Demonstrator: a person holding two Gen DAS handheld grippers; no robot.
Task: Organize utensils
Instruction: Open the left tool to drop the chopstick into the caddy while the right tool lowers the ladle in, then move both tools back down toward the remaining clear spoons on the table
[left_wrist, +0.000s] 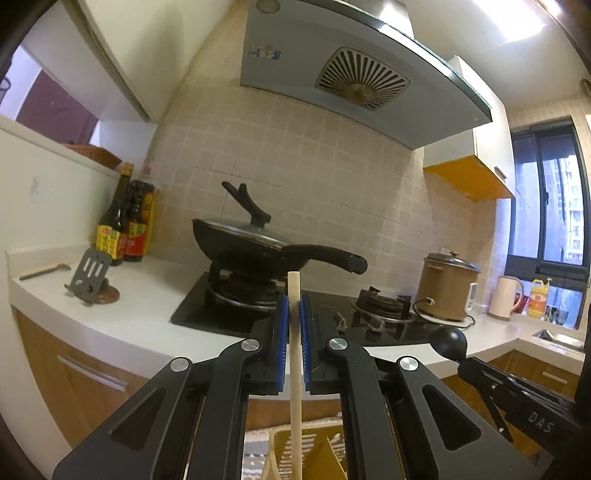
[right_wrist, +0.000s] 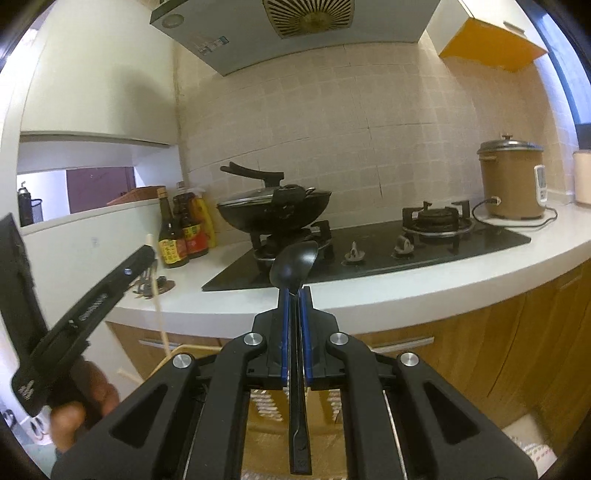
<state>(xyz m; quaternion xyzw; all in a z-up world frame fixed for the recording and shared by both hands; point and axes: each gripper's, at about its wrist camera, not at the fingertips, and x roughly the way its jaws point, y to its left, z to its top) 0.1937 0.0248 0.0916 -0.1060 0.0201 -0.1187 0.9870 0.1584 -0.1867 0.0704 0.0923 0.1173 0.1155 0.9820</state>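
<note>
My left gripper (left_wrist: 294, 306) is shut on a pale wooden stick-like utensil (left_wrist: 295, 369) that stands upright between the blue pads, its lower end over a yellow slotted holder (left_wrist: 325, 458) below. My right gripper (right_wrist: 294, 295) is shut on a black plastic spoon (right_wrist: 293, 264), bowl up, handle hanging down over the same yellowish holder (right_wrist: 266, 439). In the right wrist view the left gripper (right_wrist: 142, 254) shows at the left with the wooden utensil (right_wrist: 160, 314) running down from it. The spoon's bowl (left_wrist: 447, 341) also shows in the left wrist view.
A black wok with lid (left_wrist: 251, 240) sits on the gas hob (left_wrist: 295, 314). Sauce bottles (left_wrist: 125, 221), a grey slotted stand (left_wrist: 90, 275) and a utensil (left_wrist: 44, 271) are on the white counter at left. A brown rice cooker (left_wrist: 447, 288) and kettle (left_wrist: 504, 297) stand at right.
</note>
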